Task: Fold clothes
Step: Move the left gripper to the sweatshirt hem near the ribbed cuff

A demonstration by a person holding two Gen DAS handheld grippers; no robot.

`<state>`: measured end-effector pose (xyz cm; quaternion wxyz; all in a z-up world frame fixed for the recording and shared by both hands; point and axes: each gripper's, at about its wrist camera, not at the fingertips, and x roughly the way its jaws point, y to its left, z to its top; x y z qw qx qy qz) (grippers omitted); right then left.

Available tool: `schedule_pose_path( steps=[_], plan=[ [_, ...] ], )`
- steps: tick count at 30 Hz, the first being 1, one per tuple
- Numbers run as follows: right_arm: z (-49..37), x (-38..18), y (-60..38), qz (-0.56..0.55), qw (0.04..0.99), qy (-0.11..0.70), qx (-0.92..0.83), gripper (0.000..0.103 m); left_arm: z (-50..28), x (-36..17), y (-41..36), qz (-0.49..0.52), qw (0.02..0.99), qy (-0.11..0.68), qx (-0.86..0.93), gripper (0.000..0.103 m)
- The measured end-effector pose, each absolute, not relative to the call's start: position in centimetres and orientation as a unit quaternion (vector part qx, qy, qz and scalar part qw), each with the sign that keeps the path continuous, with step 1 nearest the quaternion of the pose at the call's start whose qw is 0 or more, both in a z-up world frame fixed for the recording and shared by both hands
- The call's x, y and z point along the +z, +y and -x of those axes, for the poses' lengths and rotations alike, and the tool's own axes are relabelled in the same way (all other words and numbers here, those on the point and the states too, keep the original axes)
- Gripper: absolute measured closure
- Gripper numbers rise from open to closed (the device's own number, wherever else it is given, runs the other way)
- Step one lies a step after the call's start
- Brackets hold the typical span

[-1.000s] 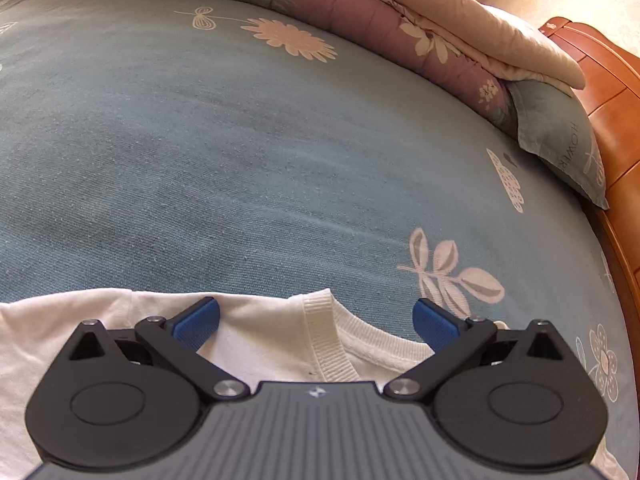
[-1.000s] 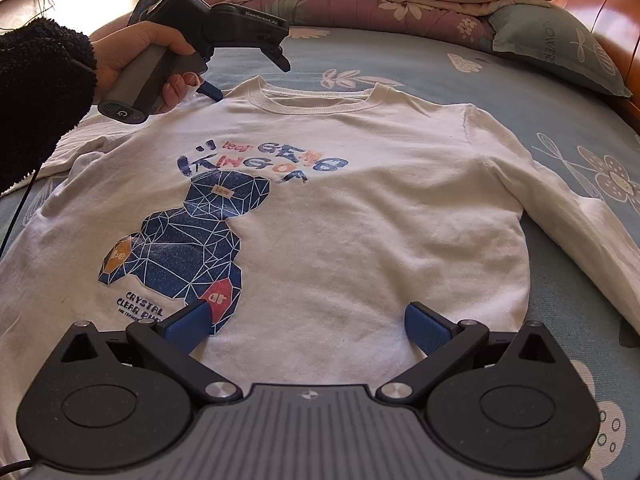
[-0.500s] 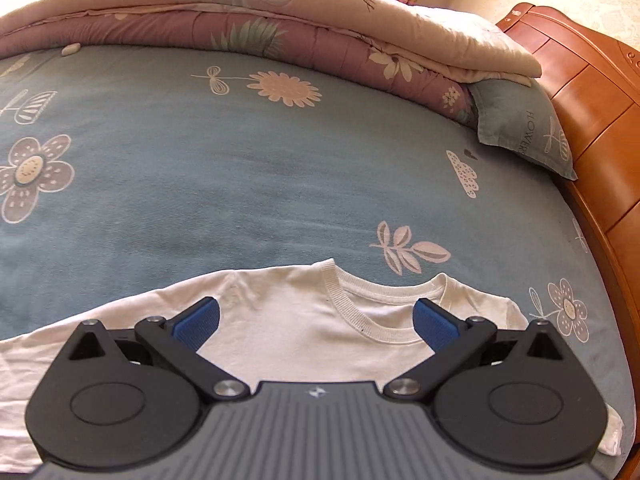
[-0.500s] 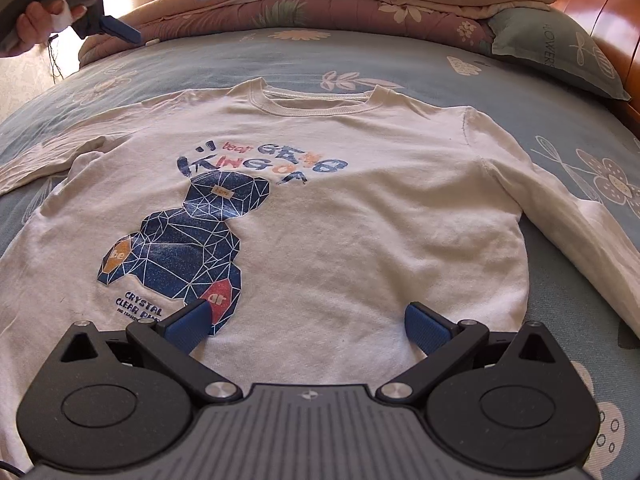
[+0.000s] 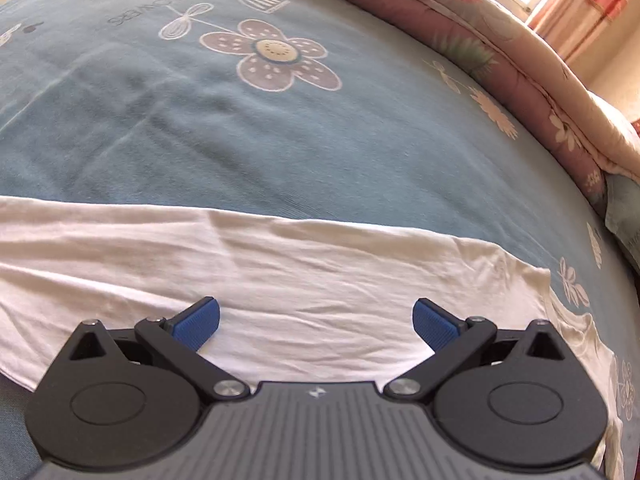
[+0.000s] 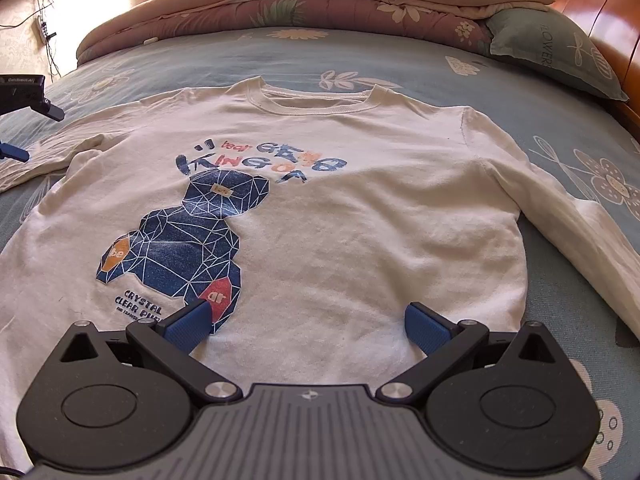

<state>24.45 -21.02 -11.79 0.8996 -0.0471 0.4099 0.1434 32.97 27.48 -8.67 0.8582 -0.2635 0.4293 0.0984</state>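
Observation:
A white long-sleeved shirt point(image 6: 360, 216) with a blue bear print lies flat, front up, on the blue flowered bedsheet point(image 6: 400, 56), sleeves spread to both sides. My right gripper point(image 6: 306, 326) stands open low over the shirt's bottom hem, nothing between its fingers. In the left wrist view my left gripper point(image 5: 316, 322) is open just above the shirt's left sleeve point(image 5: 280, 272), which runs across the frame. Part of that left gripper point(image 6: 24, 96) shows at the far left edge of the right wrist view, over the sleeve's end.
A folded pink and cream quilt point(image 6: 320, 4) lies along the head of the bed, with a blue pillow point(image 6: 552, 52) beside it. A wooden headboard point(image 6: 600, 4) rises at the right. Bare sheet point(image 5: 240, 140) stretches beyond the sleeve.
My left gripper has swung from the collar leftward and down to the left sleeve. The right gripper has stayed put over the hem.

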Motion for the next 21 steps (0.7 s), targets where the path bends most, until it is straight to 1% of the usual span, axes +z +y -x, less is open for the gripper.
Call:
schedule_pose_path(
  steps=[5,8,10,13,15,18,20,21],
  plan=[
    [-24.5,-11.9,-21.1,0.048,0.9,0.407,0.147,0.0,-31.0,-9.9,32.8,0.311,0.869,0.371,0.107,0.001],
    [-24.5,-12.0,-21.1,0.048,0.902,0.403,0.149,0.0,-31.3,-9.7,35.5,0.306,0.861,0.372,0.162,0.001],
    [-24.5,-12.0,-21.1,0.048,0.903,0.4,0.149,0.0,-30.8,-9.3,36.9,0.325,0.85,0.368,0.189,0.001],
    [-24.5,-12.0,-21.1,0.048,0.904,0.399,0.149,0.0,-29.1,-9.2,37.9,0.365,0.846,0.355,0.157,0.001],
    [-24.4,-12.1,-21.1,0.048,0.904,0.397,0.149,0.0,-28.5,-9.9,37.7,0.369,0.842,0.371,0.133,0.001],
    [-24.4,-12.1,-21.1,0.048,0.905,0.394,0.149,0.0,-28.3,-10.3,37.5,0.316,0.865,0.362,0.141,0.001],
    [-24.4,-12.1,-21.0,0.048,0.906,0.393,0.149,0.0,-28.8,-10.5,38.2,0.292,0.868,0.359,0.183,0.001],
    [-24.4,-12.1,-21.1,0.047,0.907,0.392,0.149,0.0,-29.0,-10.1,38.8,0.296,0.863,0.359,0.197,0.001]
  ],
)
